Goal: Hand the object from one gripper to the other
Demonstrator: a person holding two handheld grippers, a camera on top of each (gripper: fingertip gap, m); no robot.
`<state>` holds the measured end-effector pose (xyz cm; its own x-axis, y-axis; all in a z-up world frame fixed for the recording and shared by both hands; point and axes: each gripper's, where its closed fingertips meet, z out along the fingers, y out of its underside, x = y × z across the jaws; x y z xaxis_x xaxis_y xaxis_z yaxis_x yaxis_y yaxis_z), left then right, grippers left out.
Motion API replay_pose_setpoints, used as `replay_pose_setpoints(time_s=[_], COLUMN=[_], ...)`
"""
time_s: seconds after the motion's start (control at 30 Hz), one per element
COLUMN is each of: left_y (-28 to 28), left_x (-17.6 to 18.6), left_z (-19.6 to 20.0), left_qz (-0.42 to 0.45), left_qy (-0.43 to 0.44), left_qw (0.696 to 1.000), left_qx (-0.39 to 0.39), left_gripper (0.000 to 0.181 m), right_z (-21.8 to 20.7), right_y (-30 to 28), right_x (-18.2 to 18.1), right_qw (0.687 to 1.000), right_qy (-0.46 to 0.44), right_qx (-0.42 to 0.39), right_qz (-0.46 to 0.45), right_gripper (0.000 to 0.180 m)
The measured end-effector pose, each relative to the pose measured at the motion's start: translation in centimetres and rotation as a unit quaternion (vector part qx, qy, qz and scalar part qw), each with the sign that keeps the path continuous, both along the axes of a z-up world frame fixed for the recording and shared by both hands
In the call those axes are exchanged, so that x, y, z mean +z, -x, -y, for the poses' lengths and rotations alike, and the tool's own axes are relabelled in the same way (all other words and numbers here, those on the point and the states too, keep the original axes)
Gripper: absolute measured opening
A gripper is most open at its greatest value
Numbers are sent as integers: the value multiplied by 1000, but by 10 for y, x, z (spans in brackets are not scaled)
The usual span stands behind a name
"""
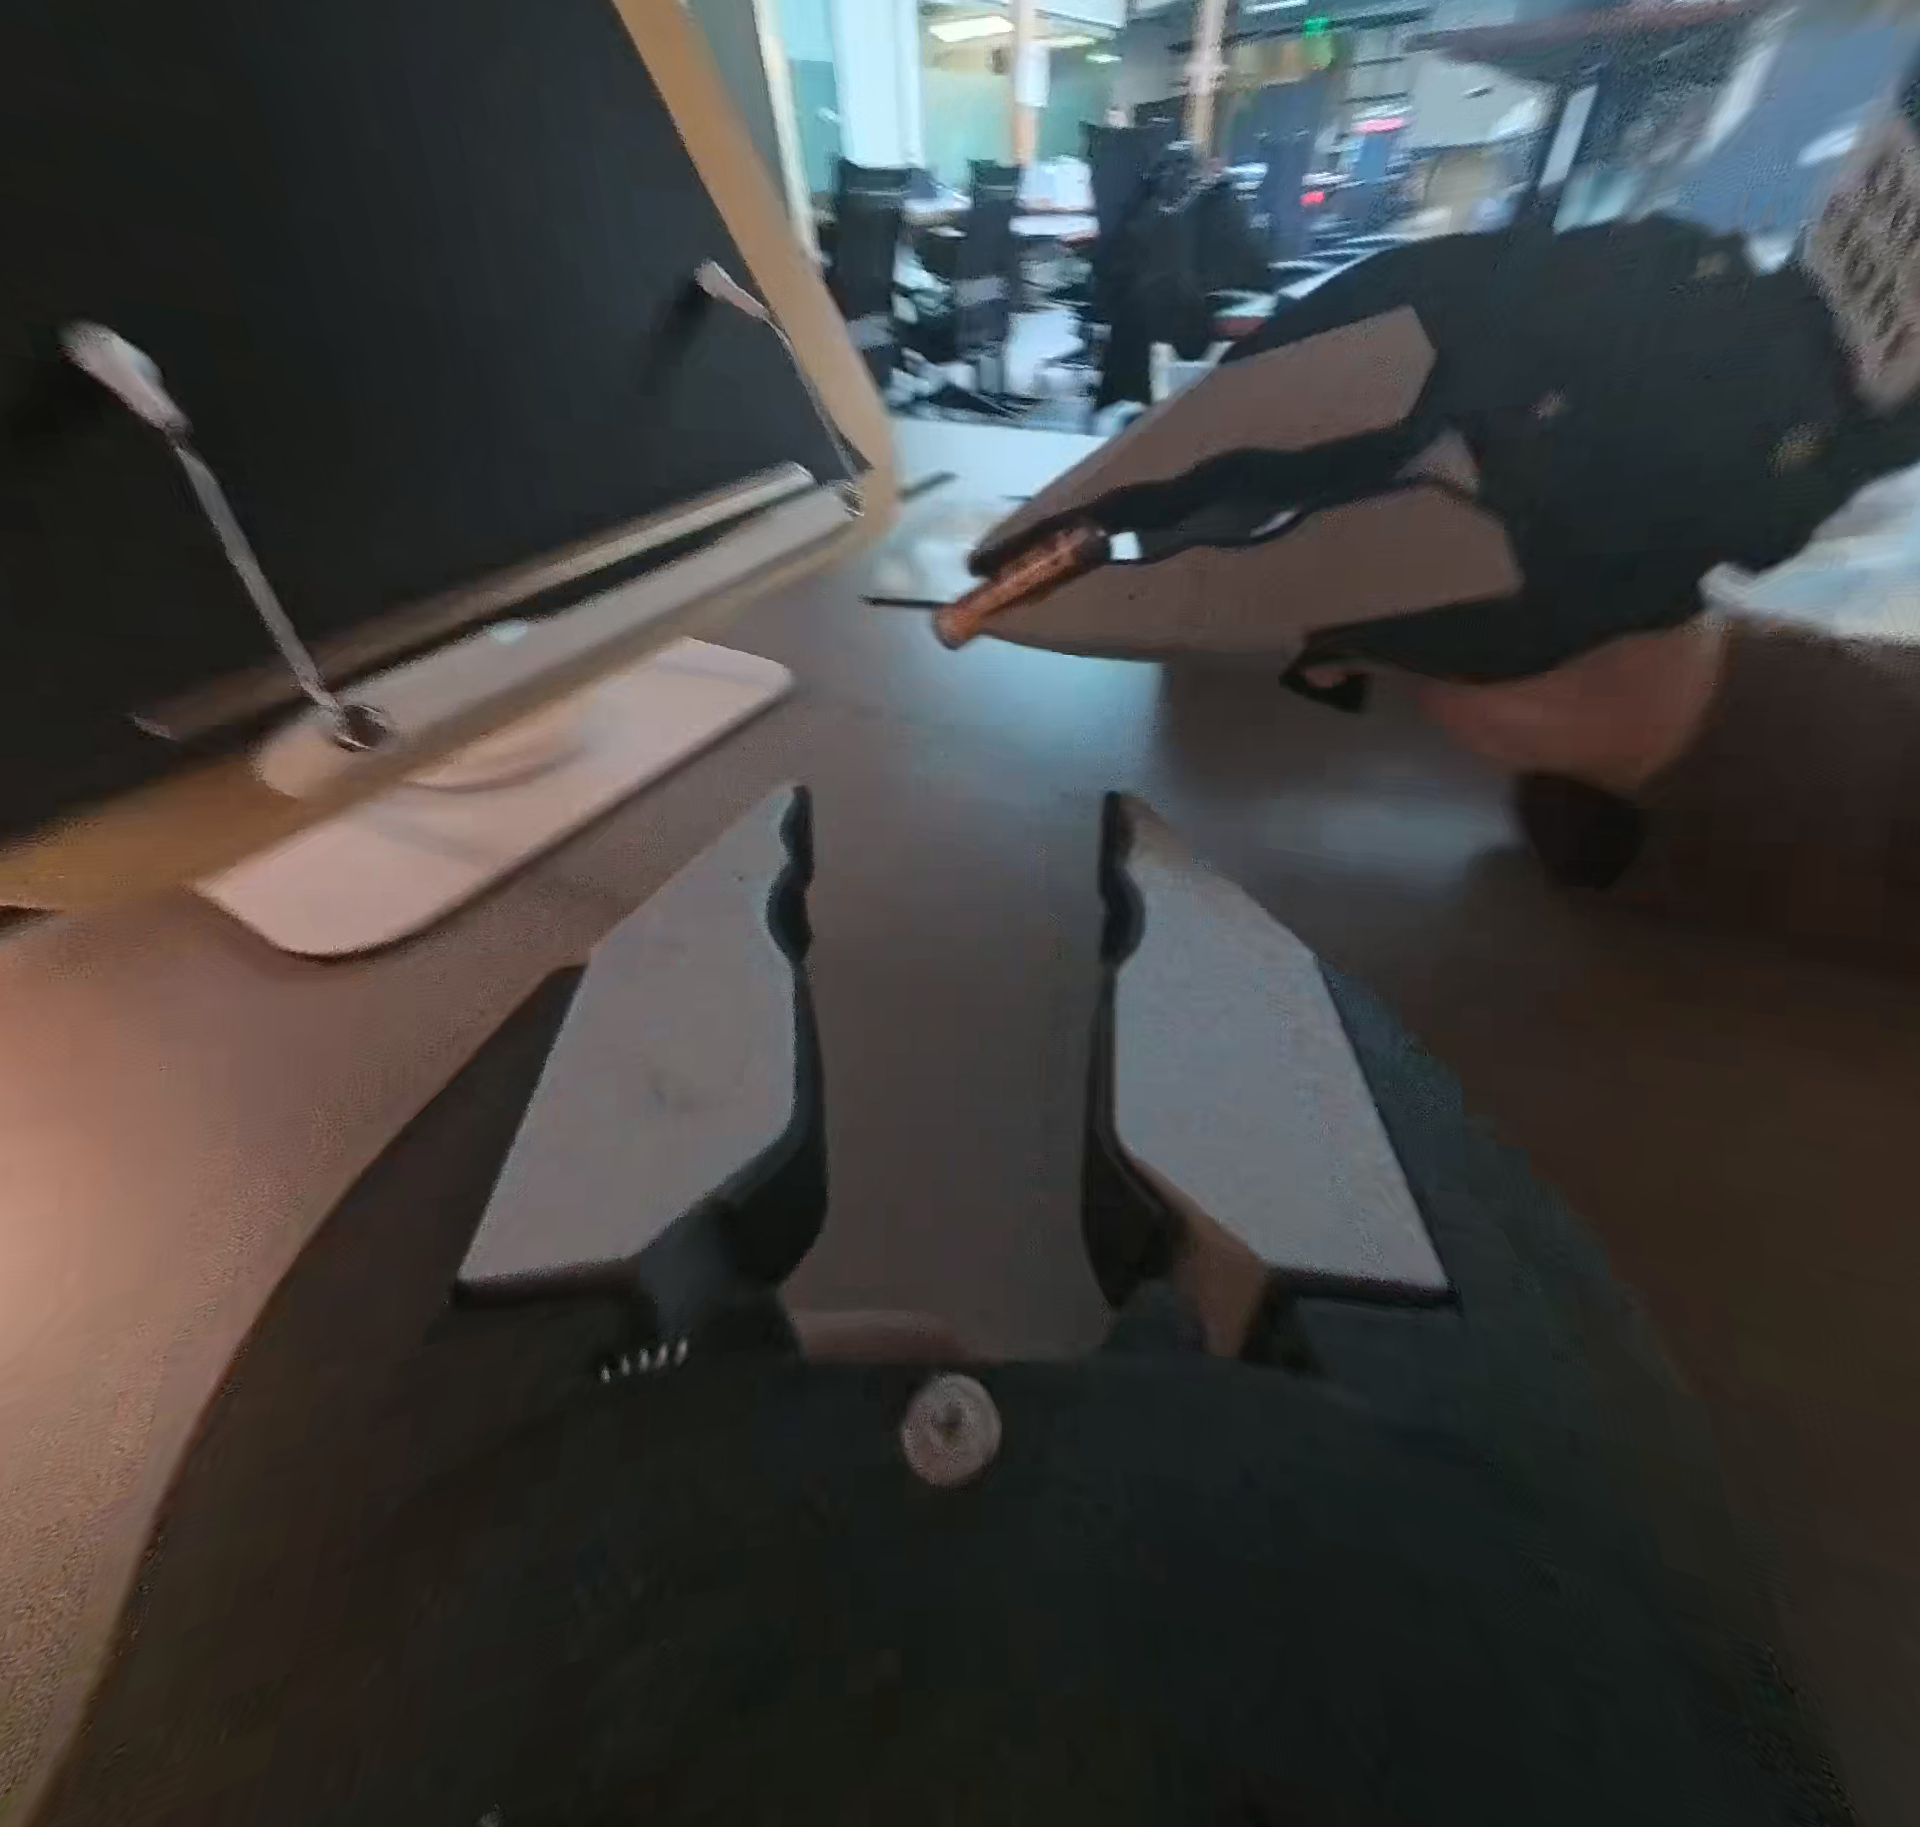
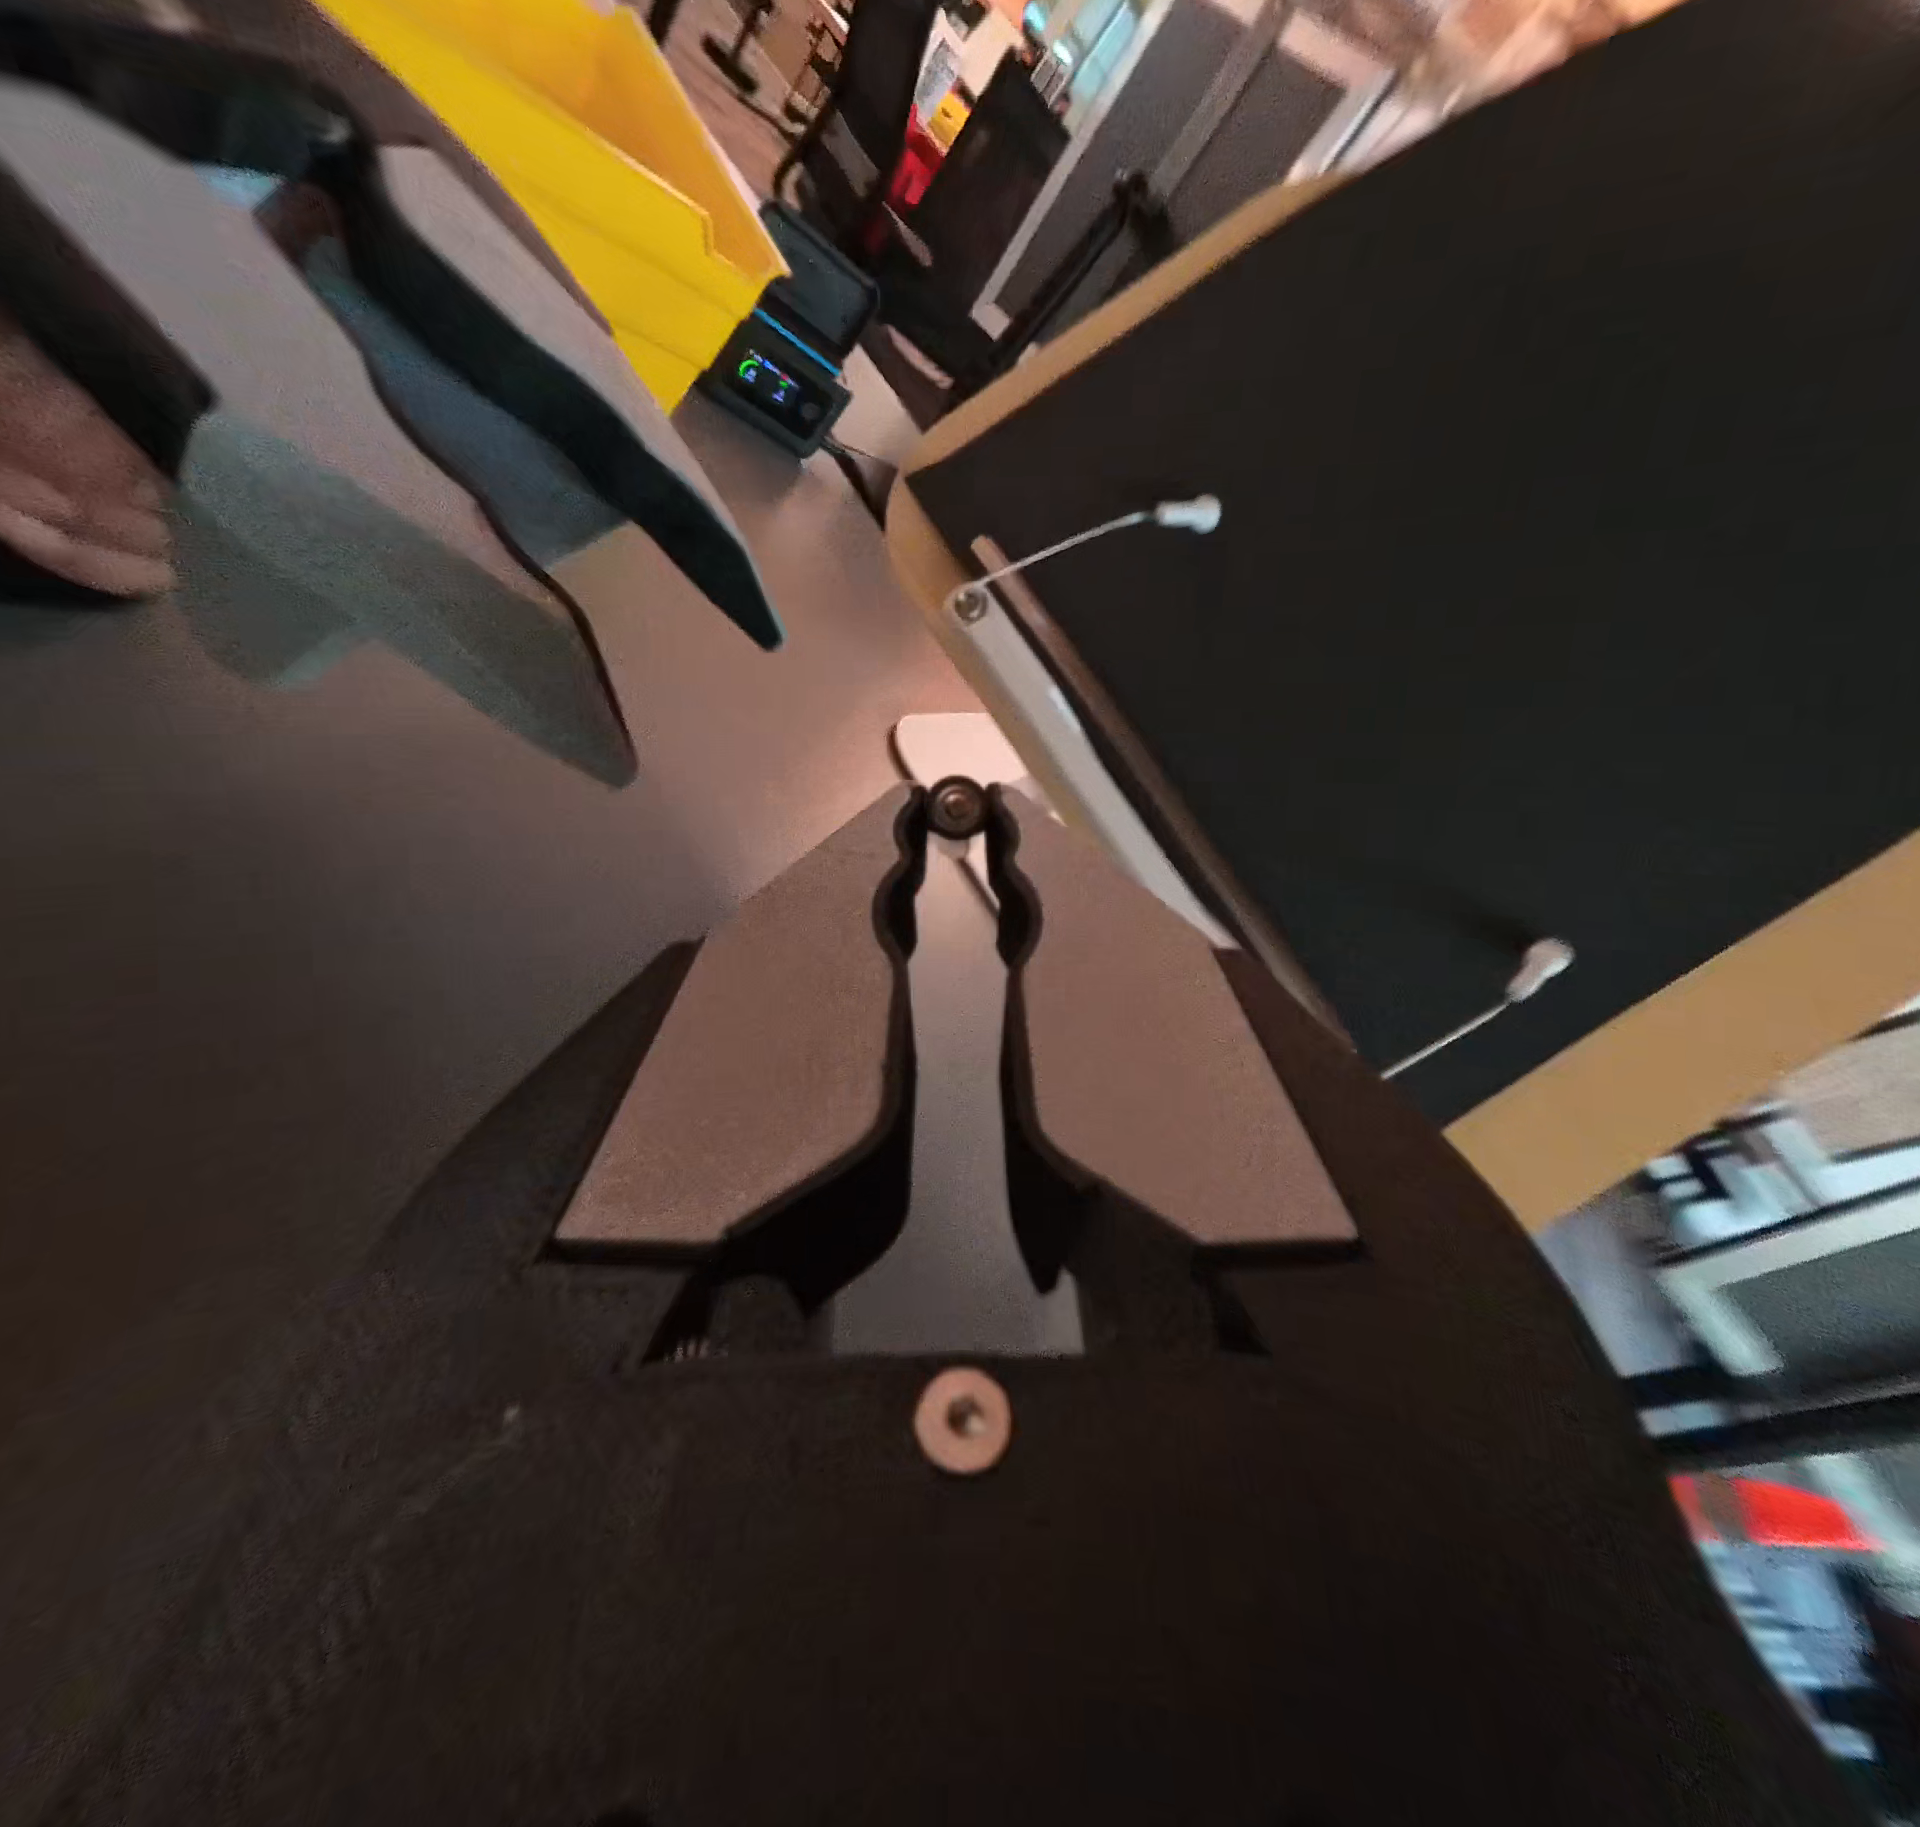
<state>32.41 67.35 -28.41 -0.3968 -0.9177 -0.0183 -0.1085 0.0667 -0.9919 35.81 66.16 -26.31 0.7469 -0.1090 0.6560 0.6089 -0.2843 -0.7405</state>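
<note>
Above the dark table [image 1: 935, 738], right claw [image 2: 958, 809] pinches a battery [image 1: 1023, 588]; left claw [image 1: 956, 842] spread, level.

Two grippers are in view: the left gripper [image 1: 956, 873], its jaws apart with nothing between them, and the right gripper [image 2: 958, 821], which pinches the one battery [image 1: 1013, 593] (copper and black, seen end-on from the right wrist). One black panel [image 1: 343, 250] stands on one pale base plate [image 1: 499, 821], braced by two thin metal rods [image 2: 1081, 536]. There is one small black device with a lit display [image 2: 795, 375], and what look like two stacked yellow bins [image 2: 582, 156], though blur makes that count unsure.
</note>
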Motion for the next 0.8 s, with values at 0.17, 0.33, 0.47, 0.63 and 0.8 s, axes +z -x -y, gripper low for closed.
replay_pose_setpoints(time_s=[0.17,0.33,0.47,0.63,0.8], left_y=[9,9,12,13,12], left_x=[4,7,5,6,1], left_z=[19,13,22,24,18], left_qz=[-49,-55,-67,-66,-79], left_qy=[125,164,178,186,178], left_qw=[986,980,973,970,972], left_qx=[-98,-104,-129,-139,-135], left_gripper=[72,69,67,62,43], right_z=[-9,-10,-12,-16,-16], right_y=[27,40,48,53,57], right_x=[-11,-9,-13,-21,-21], right_qw=[994,990,985,978,977], right_qy=[35,36,48,65,65], right_qx=[26,39,43,42,47], right_qz=[101,129,162,195,196], right_gripper=[7,7,7,7,8])
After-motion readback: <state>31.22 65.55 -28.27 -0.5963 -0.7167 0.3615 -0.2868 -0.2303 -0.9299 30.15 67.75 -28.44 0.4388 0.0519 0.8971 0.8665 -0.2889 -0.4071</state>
